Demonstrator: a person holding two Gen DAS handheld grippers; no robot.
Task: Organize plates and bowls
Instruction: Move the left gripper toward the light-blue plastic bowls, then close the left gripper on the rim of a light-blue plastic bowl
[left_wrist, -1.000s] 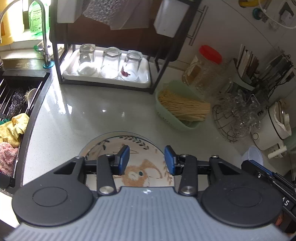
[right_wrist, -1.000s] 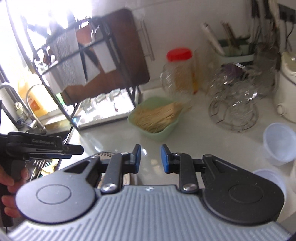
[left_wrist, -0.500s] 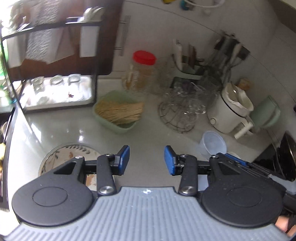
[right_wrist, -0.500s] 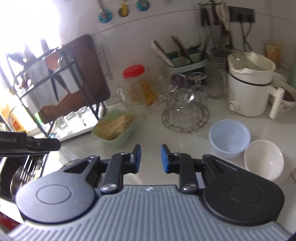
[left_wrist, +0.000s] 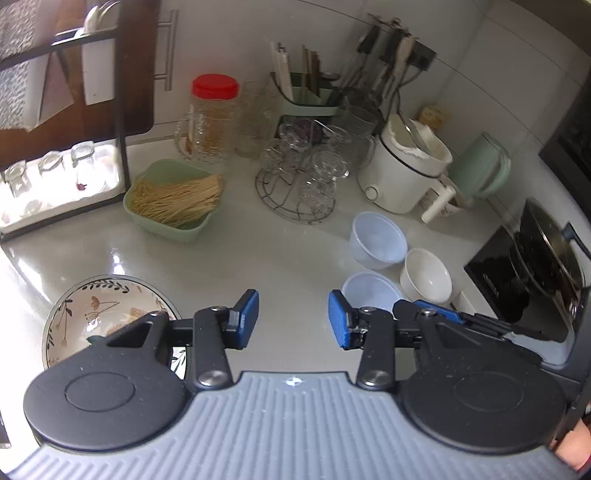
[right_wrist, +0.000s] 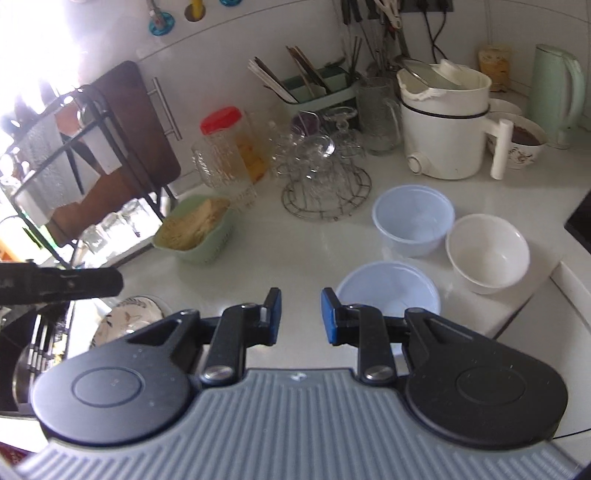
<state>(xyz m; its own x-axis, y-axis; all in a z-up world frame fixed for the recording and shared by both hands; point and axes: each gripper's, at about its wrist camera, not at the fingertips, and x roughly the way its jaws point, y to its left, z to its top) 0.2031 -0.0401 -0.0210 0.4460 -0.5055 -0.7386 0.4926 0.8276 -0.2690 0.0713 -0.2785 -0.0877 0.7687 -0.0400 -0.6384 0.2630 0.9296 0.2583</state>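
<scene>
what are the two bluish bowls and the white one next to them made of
Bluish bowls and: likely thin plastic, translucent and frosted; the counter shows dimly through. White bowl: probably glazed ceramic, opaque, with a thick rim and glossy highlights, though melamine can't be ruled out.

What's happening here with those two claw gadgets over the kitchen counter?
A person is holding a gripper in each hand to tidy plates and bowls. Right now both are empty, jaws apart. The left gripper hovers over bare counter, with a floral plate at its left. The right gripper points toward three bowls grouped on the counter: two pale blue bowls and a white bowl. Nothing has been picked up yet.
</scene>
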